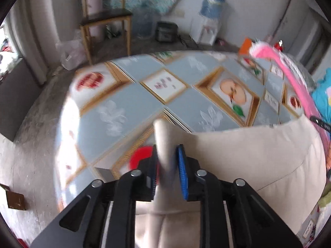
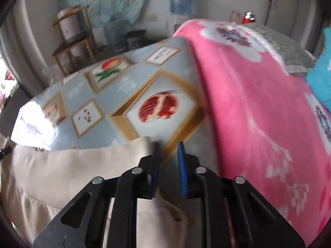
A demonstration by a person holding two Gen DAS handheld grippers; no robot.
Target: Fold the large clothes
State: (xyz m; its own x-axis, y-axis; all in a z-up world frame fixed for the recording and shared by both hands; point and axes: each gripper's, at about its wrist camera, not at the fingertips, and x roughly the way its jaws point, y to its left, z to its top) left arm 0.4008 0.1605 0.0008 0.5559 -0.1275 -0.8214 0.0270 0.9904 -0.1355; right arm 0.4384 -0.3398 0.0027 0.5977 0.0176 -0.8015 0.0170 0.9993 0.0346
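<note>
The left hand-held gripper (image 1: 167, 161) is clamped on a raised fold of the beige cloth garment (image 1: 258, 157), apparently to carry its edge over. The right hand-held gripper (image 2: 169, 159) is narrowly parted, gripping nothing visible, beside the garment's corner. Open fruit-patterned counter (image 1: 124, 99) lies ahead; a pink floral blanket (image 2: 258, 107) crowds the right.

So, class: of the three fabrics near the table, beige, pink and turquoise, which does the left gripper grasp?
The beige garment: its fold sits between the left gripper fingers. The pink blanket and turquoise cloth lie untouched.
</note>
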